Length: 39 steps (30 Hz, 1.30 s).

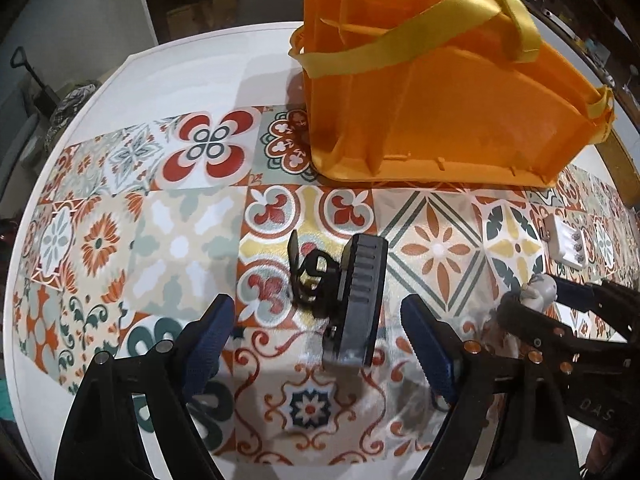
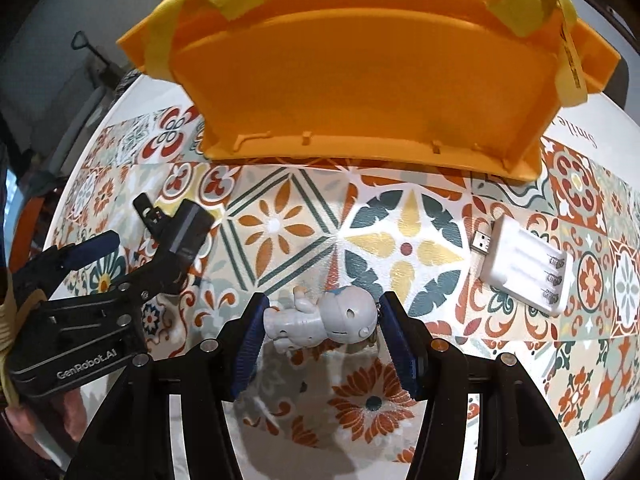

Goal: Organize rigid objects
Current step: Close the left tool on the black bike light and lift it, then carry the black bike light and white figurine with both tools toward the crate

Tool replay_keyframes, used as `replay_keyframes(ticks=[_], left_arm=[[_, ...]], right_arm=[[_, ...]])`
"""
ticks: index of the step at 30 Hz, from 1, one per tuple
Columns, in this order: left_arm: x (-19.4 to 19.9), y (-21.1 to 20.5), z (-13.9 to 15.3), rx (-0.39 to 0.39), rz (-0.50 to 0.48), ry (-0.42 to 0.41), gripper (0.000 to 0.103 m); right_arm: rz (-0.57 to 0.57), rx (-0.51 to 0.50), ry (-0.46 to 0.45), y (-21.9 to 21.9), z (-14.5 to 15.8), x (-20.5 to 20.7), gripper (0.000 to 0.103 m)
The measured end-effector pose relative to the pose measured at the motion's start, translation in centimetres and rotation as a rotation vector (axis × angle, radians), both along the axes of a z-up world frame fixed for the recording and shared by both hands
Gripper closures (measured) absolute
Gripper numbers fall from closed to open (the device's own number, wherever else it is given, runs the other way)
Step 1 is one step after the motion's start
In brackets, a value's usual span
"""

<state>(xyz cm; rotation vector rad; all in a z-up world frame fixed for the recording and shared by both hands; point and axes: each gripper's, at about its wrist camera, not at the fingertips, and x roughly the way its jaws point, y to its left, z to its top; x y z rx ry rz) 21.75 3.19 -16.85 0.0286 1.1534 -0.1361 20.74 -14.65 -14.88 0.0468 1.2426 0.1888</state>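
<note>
A black boxy device with a clip (image 1: 352,296) lies on the patterned tablecloth, between the spread fingers of my left gripper (image 1: 316,332), which is open around it without touching. It also shows in the right wrist view (image 2: 180,236). My right gripper (image 2: 320,320) is shut on a small white robot figurine (image 2: 320,318) lying sideways, its feet and head against the blue pads. The figurine shows in the left wrist view (image 1: 538,290). An orange caddy with yellow straps (image 1: 432,92) stands behind, also in the right wrist view (image 2: 360,80).
A white battery charger with a USB plug (image 2: 524,266) lies on the cloth to the right, also in the left wrist view (image 1: 566,246). The round white table's edge (image 1: 120,76) curves at the left. A dark chair stands beyond.
</note>
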Motion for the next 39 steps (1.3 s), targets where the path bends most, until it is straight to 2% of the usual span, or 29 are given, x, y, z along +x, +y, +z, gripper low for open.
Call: replay_keyframes(ticks=[2, 9, 11, 14, 15, 16, 21, 27, 39], left_arm=[[0.4, -0.1, -0.4, -0.007, -0.001, 0.002, 0.019], [2.1, -0.4, -1.8, -0.001, -0.010, 0.022, 0.034], [2.4, -0.7, -2.0, 0.000, -0.005, 0.013, 0.036], [2.5, -0.7, -2.0, -0.005, -0.011, 0.003, 0.047], [2.5, -0.7, -2.0, -0.018, -0.015, -0.001, 0.056], [2.2, -0.8, -1.9, -0.027, -0.017, -0.002, 0.058], [1.6, -1.4, -1.6, 0.002, -0.026, -0.020, 0.062], [0.5, -1.4, -0.9, -0.003, -0.011, 0.001, 0.063], [-3.6, -2.5, 2.2, -0.058, 0.007, -0.015, 0.063]], right_arm=[[-0.003, 0.002, 0.003, -0.2, -0.1, 0.1, 0.046], [-0.012, -0.010, 0.014, -0.1, -0.8, 0.7, 0.046], [-0.009, -0.011, 0.020, -0.1, -1.0, 0.8, 0.046], [-0.010, -0.014, 0.023, -0.1, -1.1, 0.8, 0.046], [-0.010, -0.014, 0.024, -0.1, -1.2, 0.9, 0.046], [-0.009, -0.014, 0.025, -0.1, -1.2, 0.8, 0.046], [-0.014, -0.020, 0.021, -0.1, -1.1, 0.7, 0.046], [-0.019, -0.022, 0.014, -0.2, -0.9, 0.3, 0.046], [-0.028, -0.016, -0.013, -0.8, 0.9, -1.0, 0.046]])
